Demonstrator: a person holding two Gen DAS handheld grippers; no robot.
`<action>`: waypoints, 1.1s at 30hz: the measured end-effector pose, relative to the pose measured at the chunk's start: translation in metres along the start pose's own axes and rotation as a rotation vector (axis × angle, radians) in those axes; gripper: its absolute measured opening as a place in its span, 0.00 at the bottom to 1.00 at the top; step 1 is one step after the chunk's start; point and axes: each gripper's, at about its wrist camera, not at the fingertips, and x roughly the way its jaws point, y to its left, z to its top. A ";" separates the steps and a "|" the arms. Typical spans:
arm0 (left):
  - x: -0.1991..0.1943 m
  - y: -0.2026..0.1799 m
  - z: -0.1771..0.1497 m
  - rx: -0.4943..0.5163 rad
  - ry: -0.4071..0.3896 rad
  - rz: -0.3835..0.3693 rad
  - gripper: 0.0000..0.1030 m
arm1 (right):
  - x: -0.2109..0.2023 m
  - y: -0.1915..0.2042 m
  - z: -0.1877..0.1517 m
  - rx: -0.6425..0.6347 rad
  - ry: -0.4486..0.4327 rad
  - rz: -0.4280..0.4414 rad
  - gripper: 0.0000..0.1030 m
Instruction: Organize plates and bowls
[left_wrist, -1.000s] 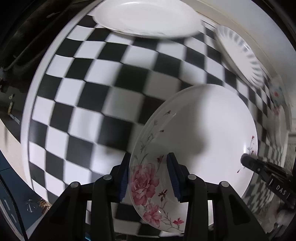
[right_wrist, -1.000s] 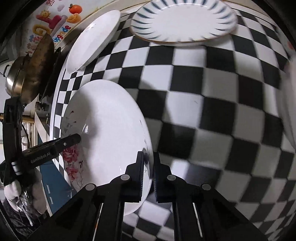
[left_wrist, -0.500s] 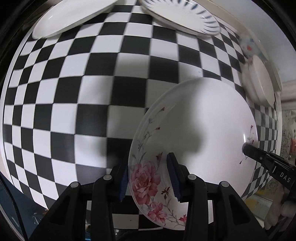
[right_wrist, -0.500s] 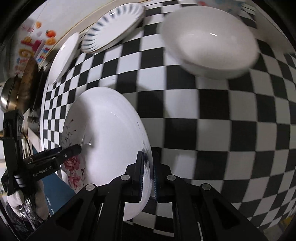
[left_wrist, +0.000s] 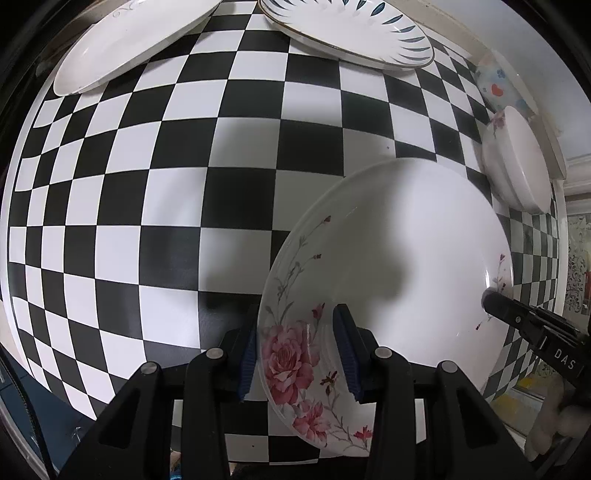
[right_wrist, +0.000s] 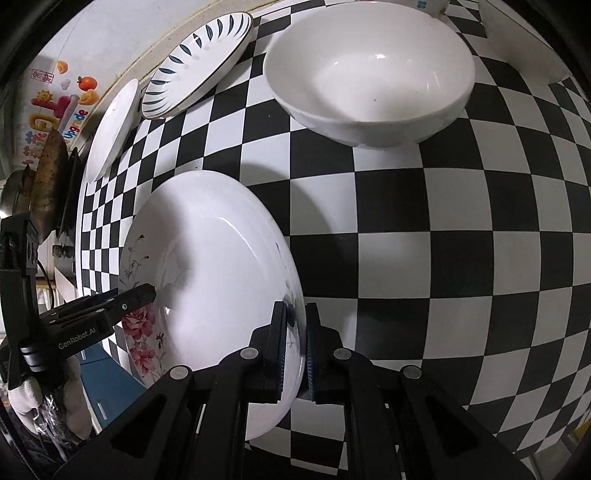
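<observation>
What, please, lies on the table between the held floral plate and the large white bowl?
Nothing: in the right wrist view only bare black-and-white checkered tablecloth separates the rose-patterned white plate from the large plain white bowl.

surface: black-and-white checkered tabletop (left_wrist: 229, 155) | wall: pale wall (right_wrist: 92, 48) behind table's far edge, colourful cartoon stickers (right_wrist: 55, 107) on it | left of table: metal pot (right_wrist: 11, 195) beside a dark, brown-crusted pan (right_wrist: 50, 177) | below table edge: blue cabinet front (right_wrist: 107, 387)
</observation>
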 end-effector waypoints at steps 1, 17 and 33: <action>-0.001 -0.002 0.000 0.005 -0.004 0.004 0.35 | 0.000 0.000 0.000 -0.002 0.002 -0.002 0.11; -0.078 0.122 0.021 -0.375 -0.199 -0.117 0.39 | -0.099 0.099 0.068 -0.278 -0.079 0.043 0.44; -0.033 0.260 0.075 -0.753 -0.261 -0.179 0.39 | 0.081 0.309 0.311 -0.645 -0.011 -0.021 0.43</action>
